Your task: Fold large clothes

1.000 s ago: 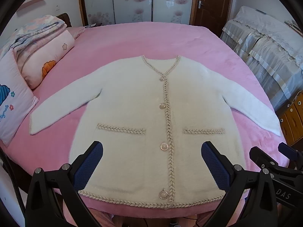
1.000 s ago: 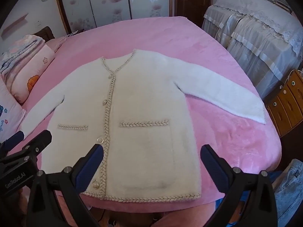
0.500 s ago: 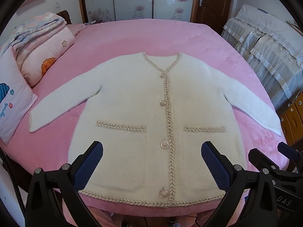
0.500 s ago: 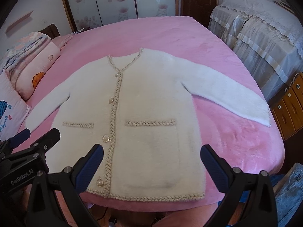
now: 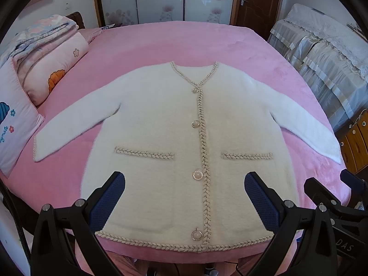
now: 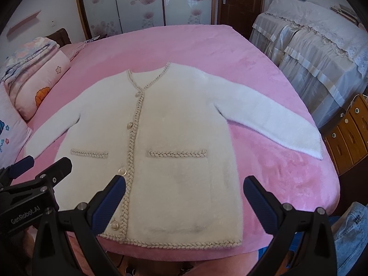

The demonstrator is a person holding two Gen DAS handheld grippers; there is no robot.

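We see a white fuzzy cardigan (image 5: 174,138) lying flat, front up and buttoned, on the pink bed cover (image 5: 174,43). Taking the cardigan as landmark: both sleeves spread out to its sides, the hem sits at the near bed edge, and the collar points to the far side. We hold the left gripper (image 5: 184,200) above the hem, jaws wide apart, nothing between them; its blue pads (image 5: 108,200) frame the lower button line. The right gripper (image 6: 184,200) is also spread wide and empty, over the cardigan's right lower panel, below the braided pocket trim (image 6: 177,154). Neither tool touches the fabric as far as we can tell. Left of the cardigan we see a folded pink quilt (image 5: 50,62) and a pillow (image 5: 13,124). Right of it sits lace-covered furniture (image 6: 322,53), with a wooden drawer unit (image 6: 347,131) near the right sleeve's cuff. Beyond the collar are floral wardrobe doors (image 5: 161,0).
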